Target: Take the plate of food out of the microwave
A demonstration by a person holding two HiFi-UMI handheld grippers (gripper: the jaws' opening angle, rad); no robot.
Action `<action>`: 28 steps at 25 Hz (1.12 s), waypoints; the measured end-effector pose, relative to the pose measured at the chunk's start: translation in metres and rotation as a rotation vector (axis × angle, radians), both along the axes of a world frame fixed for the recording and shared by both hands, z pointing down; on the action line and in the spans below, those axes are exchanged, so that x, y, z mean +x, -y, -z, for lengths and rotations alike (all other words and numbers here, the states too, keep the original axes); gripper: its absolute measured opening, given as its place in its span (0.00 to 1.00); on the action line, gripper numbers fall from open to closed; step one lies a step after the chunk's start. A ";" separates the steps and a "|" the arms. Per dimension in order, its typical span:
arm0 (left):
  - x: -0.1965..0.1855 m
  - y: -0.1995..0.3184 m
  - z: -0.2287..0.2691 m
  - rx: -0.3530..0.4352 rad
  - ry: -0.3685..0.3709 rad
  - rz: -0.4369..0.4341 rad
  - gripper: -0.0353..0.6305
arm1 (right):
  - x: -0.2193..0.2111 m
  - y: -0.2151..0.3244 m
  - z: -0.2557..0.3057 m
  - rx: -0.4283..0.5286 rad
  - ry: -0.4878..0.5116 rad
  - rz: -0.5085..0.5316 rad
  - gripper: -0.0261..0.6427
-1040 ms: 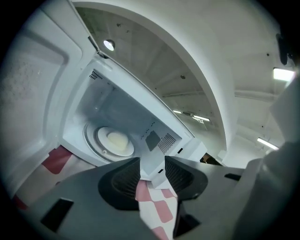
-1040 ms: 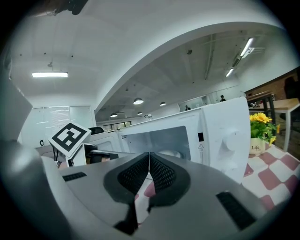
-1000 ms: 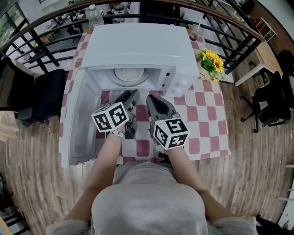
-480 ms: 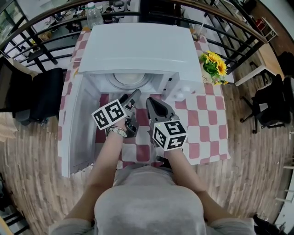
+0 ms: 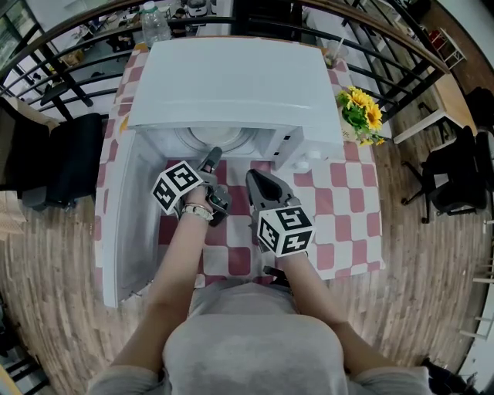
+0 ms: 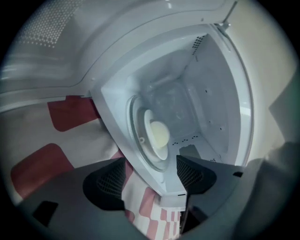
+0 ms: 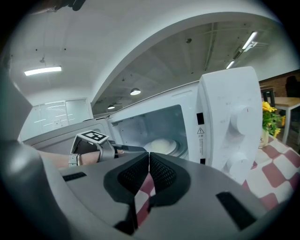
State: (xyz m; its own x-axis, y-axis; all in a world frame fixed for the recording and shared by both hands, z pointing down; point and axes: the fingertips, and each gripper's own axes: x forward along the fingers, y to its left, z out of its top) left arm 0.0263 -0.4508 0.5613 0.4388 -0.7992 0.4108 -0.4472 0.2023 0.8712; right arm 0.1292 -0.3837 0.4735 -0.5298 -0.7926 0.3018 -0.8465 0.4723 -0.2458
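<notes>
The white microwave (image 5: 231, 85) stands on the checked table with its door (image 5: 123, 216) swung open to the left. Inside it, a white plate (image 6: 157, 136) holding pale food (image 6: 159, 132) rests on the glass turntable; the plate (image 7: 164, 146) also shows in the right gripper view. My left gripper (image 5: 210, 158) is turned on its side at the cavity's mouth. Its jaws stand open and apart from the plate, with only the microwave's front sill between them (image 6: 152, 177). My right gripper (image 5: 259, 177) hovers over the tablecloth in front of the microwave, shut on nothing (image 7: 149, 171).
A red-and-white checked cloth (image 5: 340, 193) covers the table. A pot of yellow flowers (image 5: 359, 108) stands right of the microwave, and a bottle (image 5: 154, 23) behind it. The control knobs (image 7: 241, 119) are on the microwave's right front. A dark chair (image 5: 58, 162) and railing are at left.
My left gripper has moved forward and left to the microwave's opening and rolled onto its side. The right gripper has barely shifted.
</notes>
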 end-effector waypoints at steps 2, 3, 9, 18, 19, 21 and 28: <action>-0.003 0.005 -0.009 -0.040 -0.017 0.031 0.54 | 0.000 0.001 -0.002 -0.006 -0.004 0.001 0.08; -0.004 0.009 -0.012 -0.054 -0.024 0.044 0.55 | 0.000 0.001 -0.004 -0.009 -0.007 0.001 0.08; -0.010 0.023 -0.021 -0.116 -0.061 0.143 0.60 | 0.003 0.001 -0.014 -0.034 -0.021 -0.002 0.08; -0.014 0.037 -0.036 -0.197 -0.070 0.198 0.60 | 0.004 -0.001 -0.027 -0.069 -0.035 -0.008 0.08; -0.014 0.038 -0.038 -0.214 -0.065 0.203 0.60 | 0.005 -0.001 -0.027 -0.071 -0.036 -0.011 0.08; -0.016 0.040 -0.041 -0.244 -0.061 0.222 0.60 | 0.007 -0.001 -0.028 -0.073 -0.037 -0.016 0.08; -0.019 0.043 -0.050 -0.323 -0.065 0.290 0.60 | 0.010 -0.004 -0.031 -0.078 -0.044 -0.027 0.08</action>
State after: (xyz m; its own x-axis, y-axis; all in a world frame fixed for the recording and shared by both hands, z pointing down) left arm 0.0077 -0.4940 0.6111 0.2483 -0.7280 0.6390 -0.2781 0.5784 0.7669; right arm 0.1393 -0.3794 0.5042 -0.4932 -0.7799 0.3854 -0.8696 0.4299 -0.2430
